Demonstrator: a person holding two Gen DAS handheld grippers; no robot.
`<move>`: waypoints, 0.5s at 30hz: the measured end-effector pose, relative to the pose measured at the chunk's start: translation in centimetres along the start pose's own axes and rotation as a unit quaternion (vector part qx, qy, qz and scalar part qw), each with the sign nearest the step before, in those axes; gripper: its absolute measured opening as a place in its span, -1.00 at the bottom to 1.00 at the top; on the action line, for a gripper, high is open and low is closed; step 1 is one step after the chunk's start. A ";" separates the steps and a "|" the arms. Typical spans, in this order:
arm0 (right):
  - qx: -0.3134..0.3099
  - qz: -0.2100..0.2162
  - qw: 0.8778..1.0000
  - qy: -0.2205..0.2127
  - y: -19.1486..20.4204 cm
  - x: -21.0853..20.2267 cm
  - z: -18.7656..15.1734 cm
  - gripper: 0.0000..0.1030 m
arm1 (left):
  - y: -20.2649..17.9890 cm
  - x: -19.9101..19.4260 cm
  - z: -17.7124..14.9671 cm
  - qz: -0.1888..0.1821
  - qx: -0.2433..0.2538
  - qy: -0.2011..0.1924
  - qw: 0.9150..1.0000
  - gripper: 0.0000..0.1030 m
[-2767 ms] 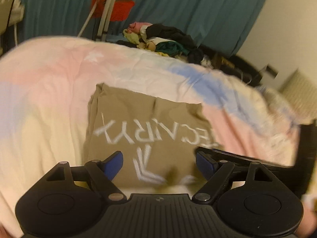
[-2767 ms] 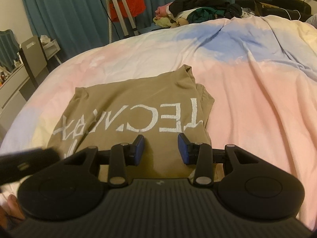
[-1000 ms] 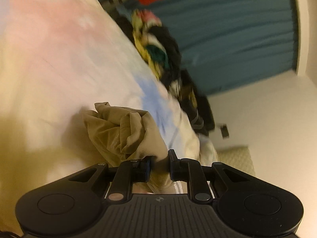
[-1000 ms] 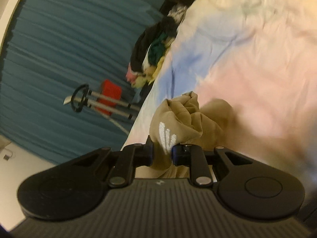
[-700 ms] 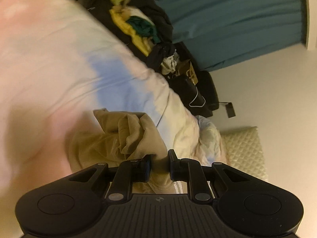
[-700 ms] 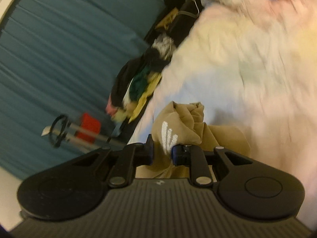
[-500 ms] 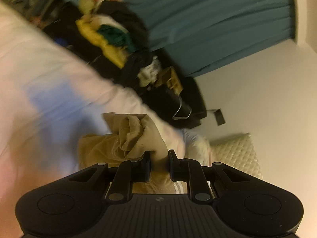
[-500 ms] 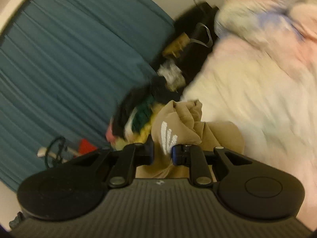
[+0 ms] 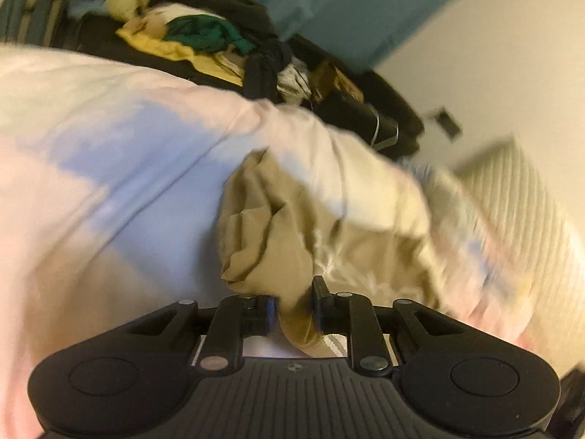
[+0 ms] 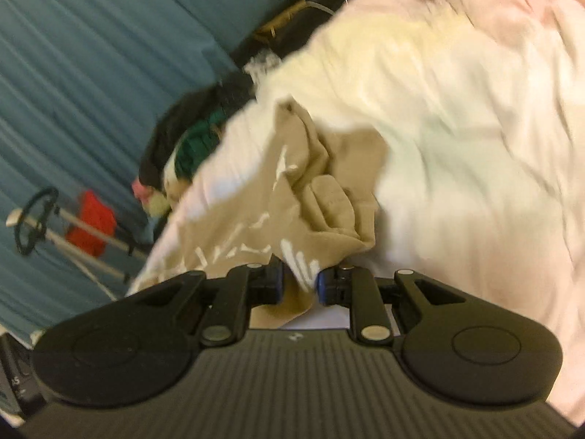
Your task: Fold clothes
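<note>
Presently pinching a bunched fold of the tan shirt [image 9: 270,241] in the left gripper [image 9: 294,305], with the jaws beginning to part while cloth is between them; right gripper [image 10: 299,280] likewise clamped on a printed edge of the same garment. Judged to be the laying-down of a fold on the pastel duvet [image 9: 109,168] — best done by lowering both held corners level with each other, keeping the edge between them taut, and freeing both sides together so the layer lands square. Risk noted: an early let-go on the left would leave that corner crumpled.

Shirt found slack and heavily creased, gathered into lumps just ahead of each gripper, white lettering partly visible, its far part resting on the duvet. Frames blurred — exact fold line not discernible. Beyond the bed: heap of mixed clothes [image 9: 190,29], teal curtain [image 10: 91,55].
</note>
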State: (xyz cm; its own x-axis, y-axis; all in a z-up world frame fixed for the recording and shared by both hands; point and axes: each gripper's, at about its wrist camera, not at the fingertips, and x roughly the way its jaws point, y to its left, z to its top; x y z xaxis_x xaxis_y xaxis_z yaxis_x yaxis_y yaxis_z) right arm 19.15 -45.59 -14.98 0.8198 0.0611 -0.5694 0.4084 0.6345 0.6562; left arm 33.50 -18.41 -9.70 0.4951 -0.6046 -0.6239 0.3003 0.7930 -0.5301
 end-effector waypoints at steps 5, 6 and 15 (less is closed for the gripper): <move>0.035 -0.028 0.998 0.044 -0.5 -0.5 -1.6 -0.53 | 0.1 -0.9 -2.6 0.050 0.058 0.005 0.997 -0.32; 0.027 -0.035 0.998 0.043 0.2 -1.3 -1.5 -0.53 | -0.3 -1.6 -2.9 0.055 0.068 0.003 0.996 -0.26; -0.060 -0.034 0.998 0.005 6.8 -11.5 -1.6 -0.54 | -7.2 -11.8 -4.5 0.046 0.137 -0.045 0.988 0.26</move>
State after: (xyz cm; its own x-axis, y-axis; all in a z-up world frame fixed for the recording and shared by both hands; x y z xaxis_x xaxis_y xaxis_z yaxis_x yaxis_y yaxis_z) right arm 11.86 -40.74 -4.80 0.7871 0.0224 -0.6164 0.4113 0.7257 0.5516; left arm 21.86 -17.29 -1.11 0.5978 -0.5300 -0.6014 0.4544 0.8421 -0.2904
